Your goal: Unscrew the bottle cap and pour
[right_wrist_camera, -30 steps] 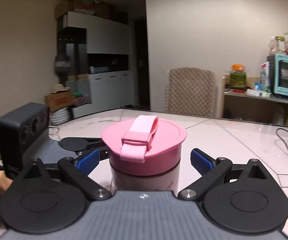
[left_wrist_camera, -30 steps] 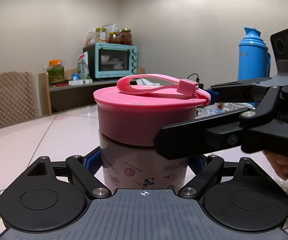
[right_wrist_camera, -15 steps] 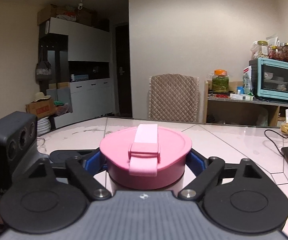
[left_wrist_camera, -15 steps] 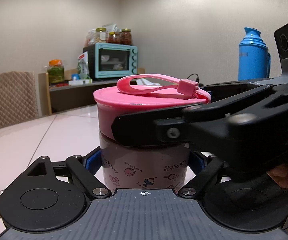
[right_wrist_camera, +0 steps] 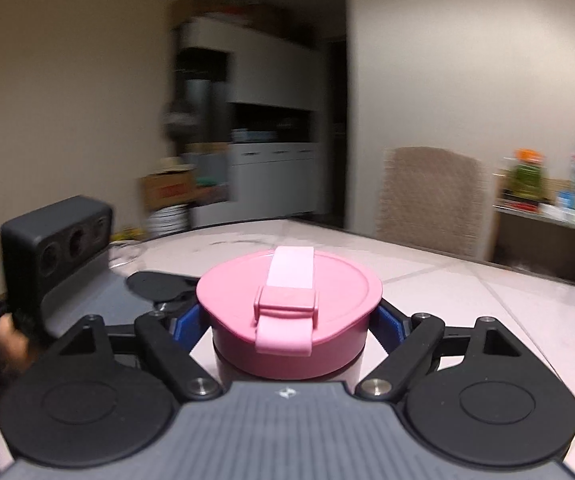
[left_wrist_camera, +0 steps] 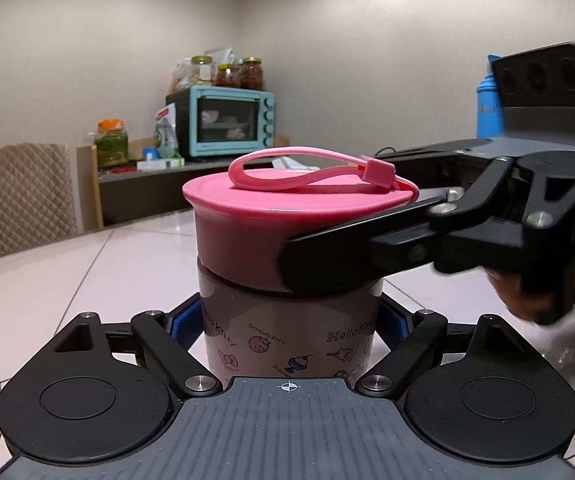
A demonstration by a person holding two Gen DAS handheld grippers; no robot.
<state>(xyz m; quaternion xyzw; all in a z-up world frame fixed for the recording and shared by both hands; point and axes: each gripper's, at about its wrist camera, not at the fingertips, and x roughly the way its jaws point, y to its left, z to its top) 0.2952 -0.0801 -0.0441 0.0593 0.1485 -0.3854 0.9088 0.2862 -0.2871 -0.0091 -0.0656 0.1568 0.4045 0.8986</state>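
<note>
The left gripper (left_wrist_camera: pixel 287 324) is clamped on the body of the bottle (left_wrist_camera: pixel 287 344), a pale cylinder printed with cartoon figures, standing upright on the white tiled counter (left_wrist_camera: pixel 87 280). The right gripper (right_wrist_camera: pixel 289 320) is closed on the pink cap (right_wrist_camera: pixel 287 300), which carries a pink strap. Both grippers point slightly downward, the right entering from the right in the left wrist view.

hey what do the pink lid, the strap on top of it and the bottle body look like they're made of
Pink lid: likely hard plastic, smooth with a soft sheen along its rim. Strap: looks like flexible silicone or rubber, since it bends into a loop and its surface is matte. Bottle body: glossy and pale with printed cartoon drawings; plastic or glass, the look cannot settle which.
</note>
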